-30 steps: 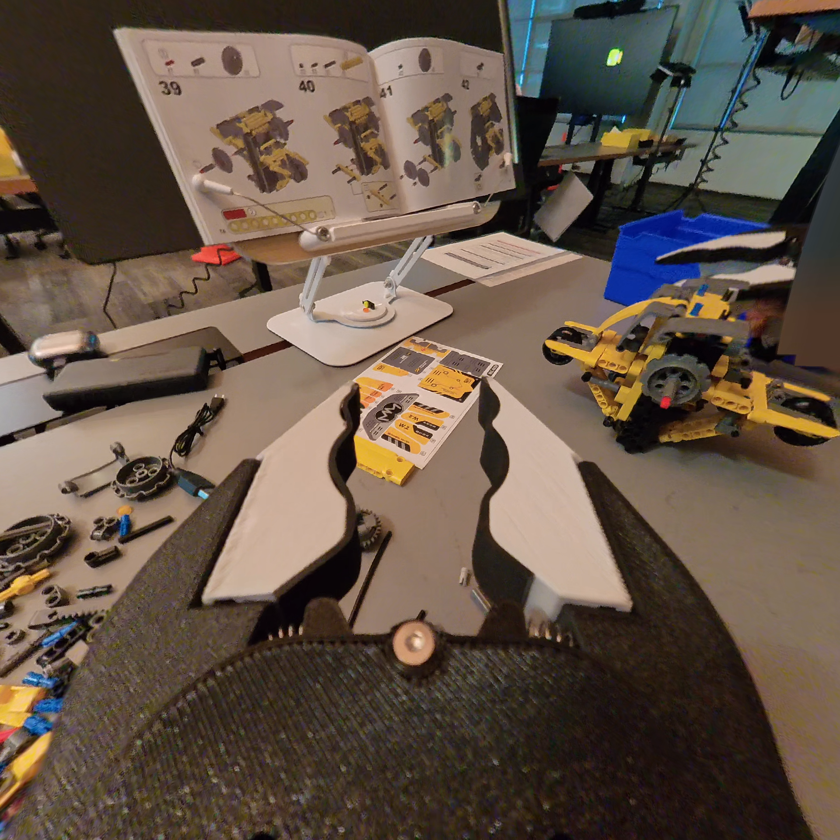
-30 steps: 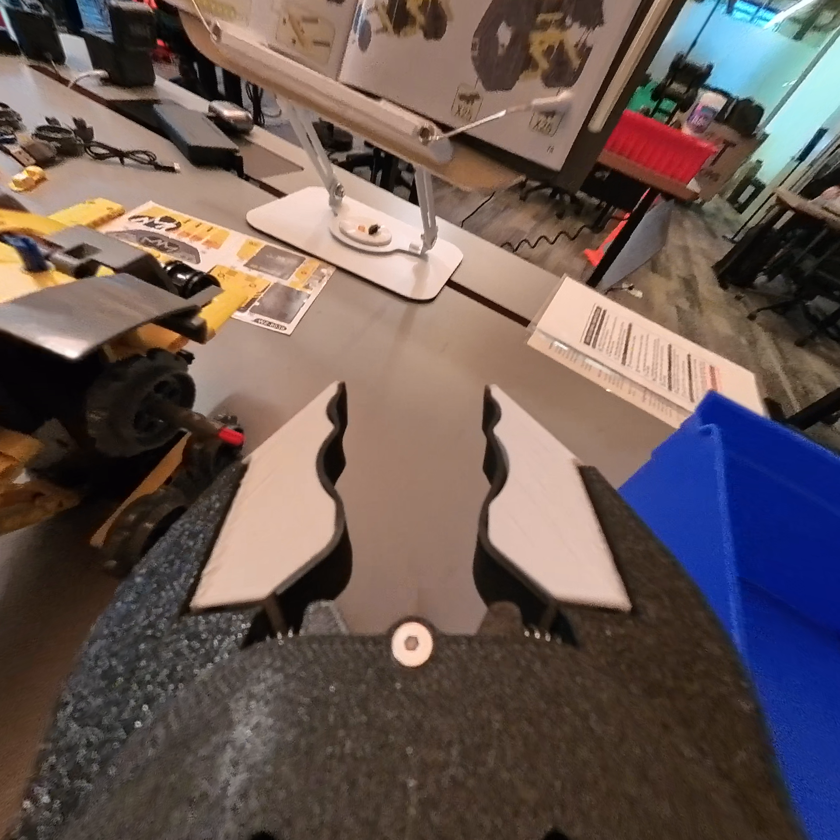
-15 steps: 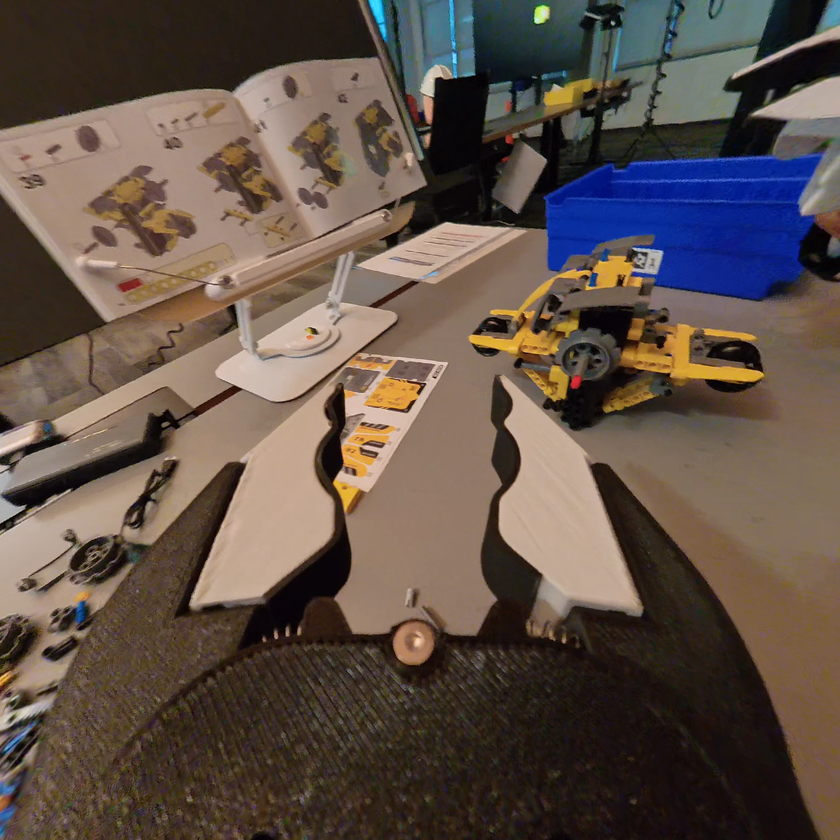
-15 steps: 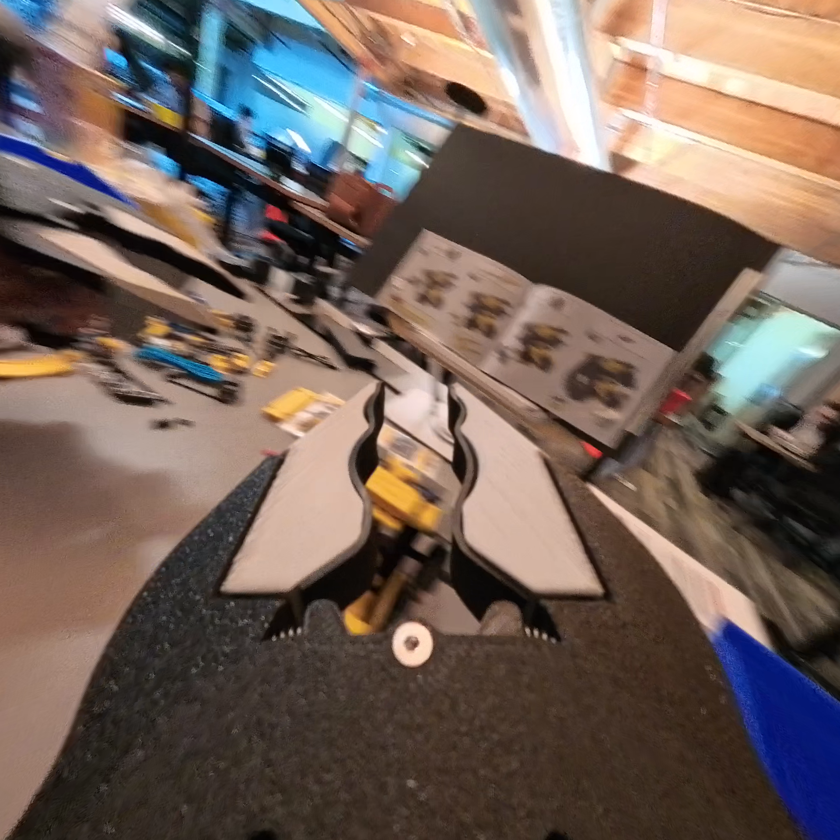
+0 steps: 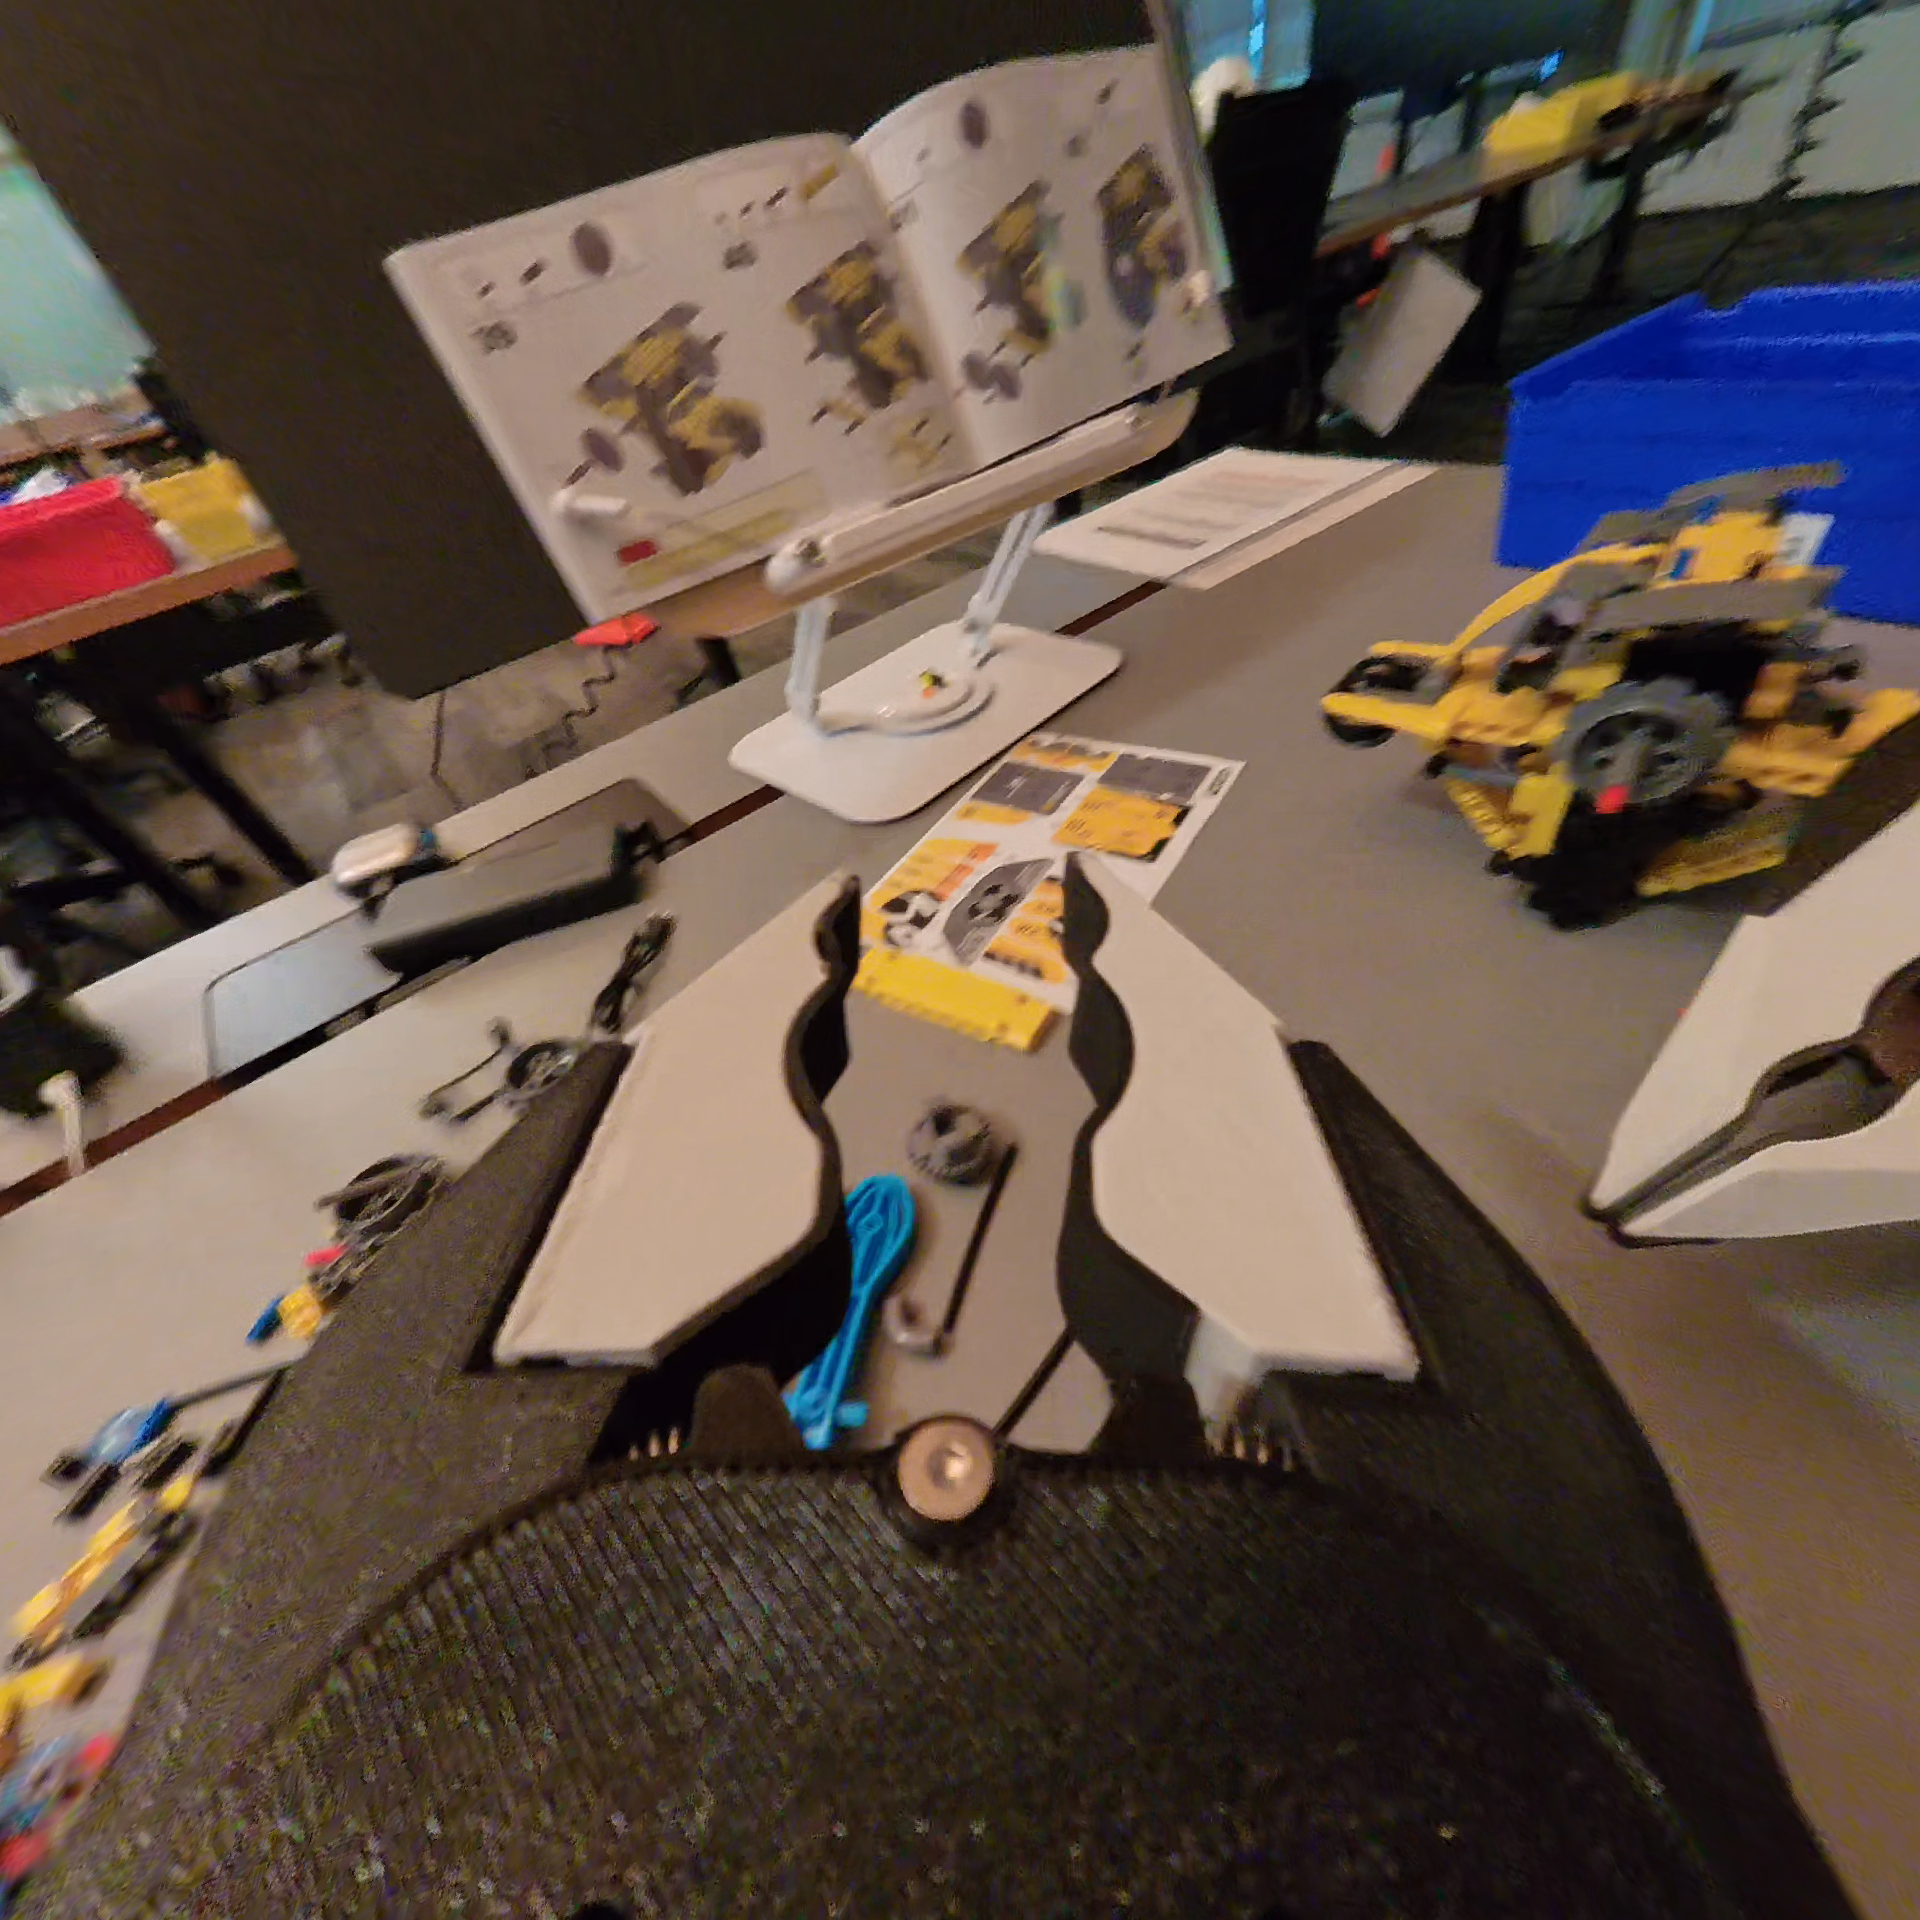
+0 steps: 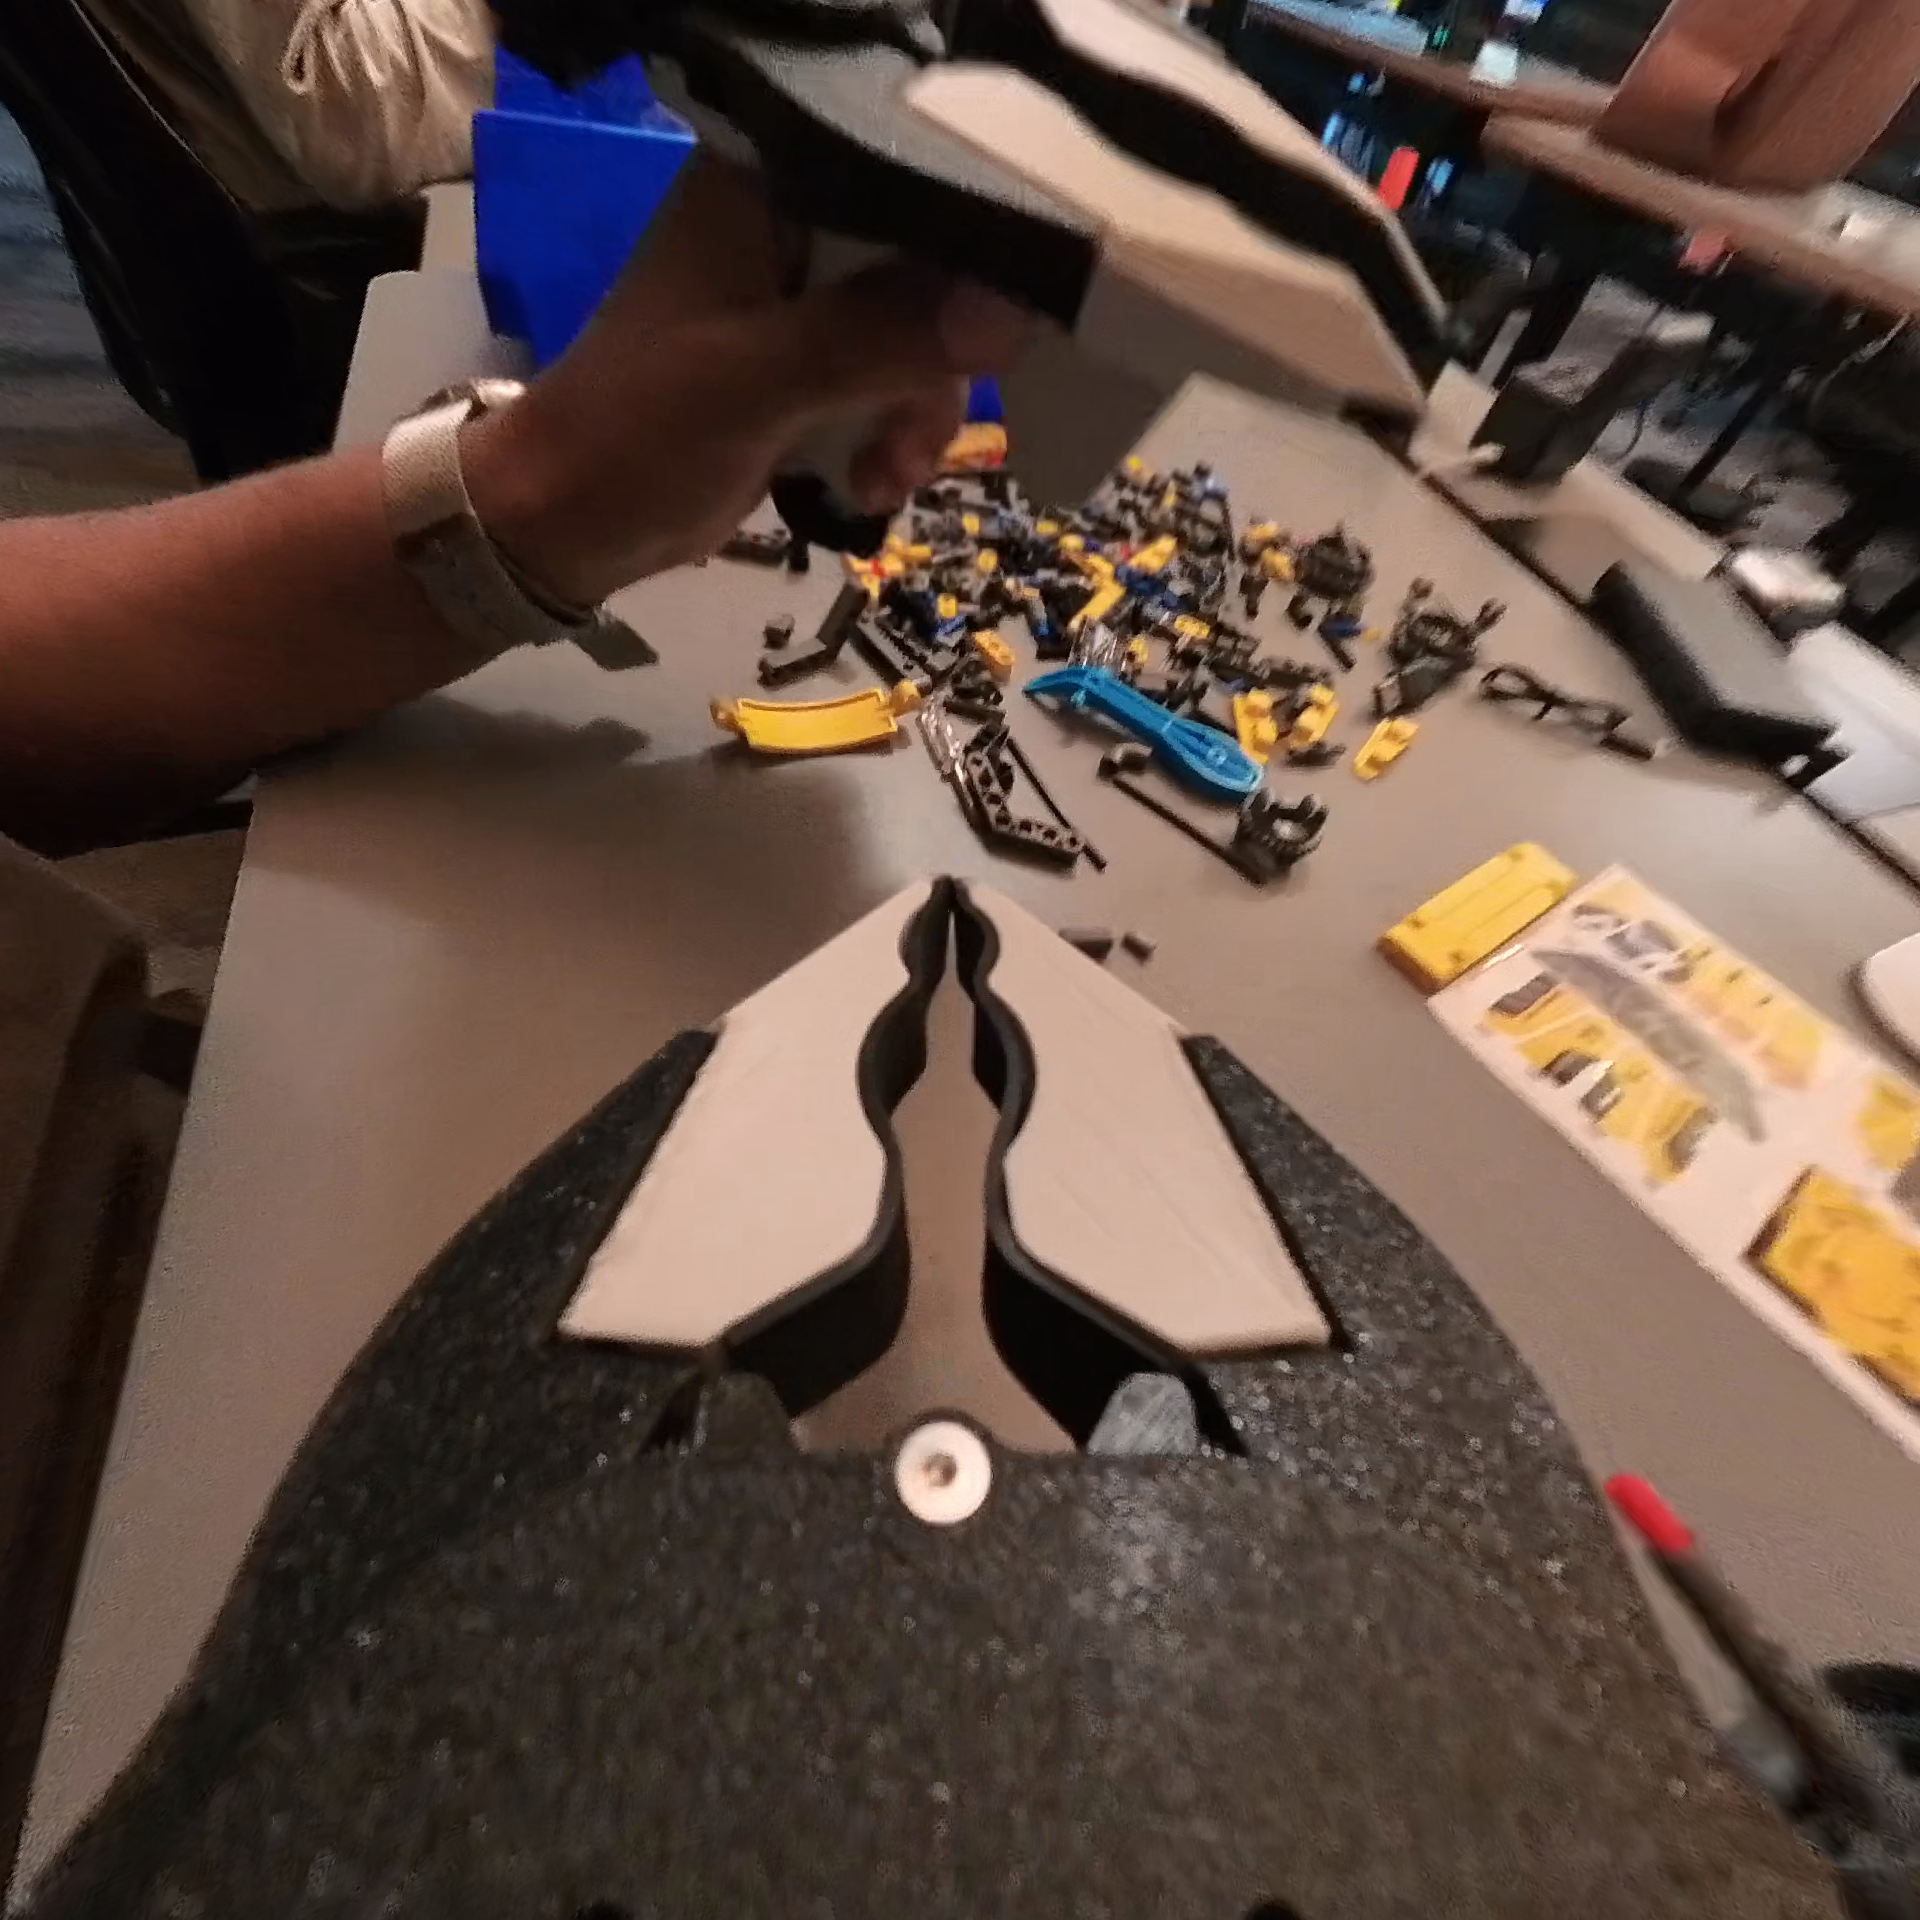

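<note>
A yellow and black brick-built vehicle model (image 5: pixel 1621 727), knobbly with gears, beams and dark tyres, is sitting on the smooth grey table (image 5: pixel 1351 956), well apart from both tools and just in front of a blue plastic bin (image 5: pixel 1714 416). The left gripper (image 5: pixel 961 894) is hovering above the table with its pale, wavy-edged fingers spread wide and nothing between them; under the gap are lying a bright blue flat tool (image 5: pixel 857 1288), a small dark gear (image 5: pixel 951 1138) and a thin black axle (image 5: pixel 977 1236), with a yellow plate (image 5: pixel 951 997) and a glossy sticker sheet (image 5: pixel 1049 842) just beyond. The right gripper (image 6: pixel 951 904) is hanging over bare table with its fingertips pressed together, gripping nothing. Ahead of it a heap of loose pieces (image 6: pixel 1122 613) in black, yellow and blue is spreading across the table, including a curved yellow panel (image 6: pixel 810 722). A person's hand (image 6: pixel 727 416), a pale watch strap at the wrist, is gripping the other tool above the heap. An open instruction booklet (image 5: pixel 810 322) is resting tilted on a white stand (image 5: pixel 925 717).
</note>
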Available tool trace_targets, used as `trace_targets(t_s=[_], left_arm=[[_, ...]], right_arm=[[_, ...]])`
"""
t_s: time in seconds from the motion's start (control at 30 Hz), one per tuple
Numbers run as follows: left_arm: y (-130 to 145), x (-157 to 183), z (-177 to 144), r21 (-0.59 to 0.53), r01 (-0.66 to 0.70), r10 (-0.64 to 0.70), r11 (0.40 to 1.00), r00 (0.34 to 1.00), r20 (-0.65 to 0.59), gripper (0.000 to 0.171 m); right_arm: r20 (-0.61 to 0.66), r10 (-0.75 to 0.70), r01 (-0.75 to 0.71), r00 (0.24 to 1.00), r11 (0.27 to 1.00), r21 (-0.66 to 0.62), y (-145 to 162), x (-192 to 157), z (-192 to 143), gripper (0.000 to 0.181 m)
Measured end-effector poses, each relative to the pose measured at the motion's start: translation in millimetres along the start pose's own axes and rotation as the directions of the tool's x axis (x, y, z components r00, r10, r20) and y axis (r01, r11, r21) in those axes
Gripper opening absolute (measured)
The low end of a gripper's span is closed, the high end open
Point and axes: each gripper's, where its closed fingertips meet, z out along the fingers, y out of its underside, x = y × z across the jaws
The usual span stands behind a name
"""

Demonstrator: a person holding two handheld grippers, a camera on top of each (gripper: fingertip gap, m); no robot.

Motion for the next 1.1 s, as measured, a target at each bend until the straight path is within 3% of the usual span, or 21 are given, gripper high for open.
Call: trace_targets(t_s=[0.03, 0.07, 0.1, 0.2, 0.33, 0.53, 0.6, 0.7, 1.1], left_arm=[[5, -9, -2, -0.017, 0.013, -0.012, 1.0, 1.0, 0.021, 0.027], [9, -14, -4, -0.031, 0.033, -0.033, 0.999, 0.999, 0.024, 0.003], [12, -17, -4, -0.037, 0.058, -0.057, 0.998, 0.998, 0.02, 0.0], [16, -19, -2, -0.05, 0.113, -0.113, 0.992, 0.994, 0.001, 0.0], [24, -22, 1, -0.088, 0.086, -0.084, 0.992, 0.996, 0.034, 0.0], [28, -72, -22, -0.103, 0.101, -0.071, 0.99, 0.963, 0.259, 0.0], [21, -87, -39, -0.047, 0.122, -0.101, 0.991, 0.943, 0.317, 0.0], [5, -85, -46, 0.073, 0.179, -0.192, 0.981, 0.948, 0.255, 0.0], [3, -103, -65, 0.11, 0.166, -0.194, 0.98, 0.92, 0.341, 0.002]], right_arm=[[0.004, 0.032, -0.032, 0.999, 0.999, -0.008, 8, 1, 1, 0.0], [0.004, 0.056, -0.056, 0.998, 0.998, -0.024, 16, 2, 0, 0.001], [-0.001, 0.072, -0.072, 0.997, 0.997, -0.04, 22, 4, -2, 0.006], [-0.014, 0.115, -0.115, 0.993, 0.993, 0.0, 16, 11, -9, 0.015], [0.065, 0.192, -0.193, 0.979, 0.981, 0.017, 12, 5, -10, 0.028], [0.074, 0.171, -0.169, 0.983, 0.985, -0.023, 20, 0, -5, 0.035], [0.072, 0.161, -0.158, 0.984, 0.987, -0.039, 22, -2, -3, 0.036], [0.081, 0.164, -0.159, 0.983, 0.985, -0.065, 25, -3, 0, 0.036], [0.106, 0.203, -0.197, 0.973, 0.978, -0.068, 26, -2, 0, 0.038]])
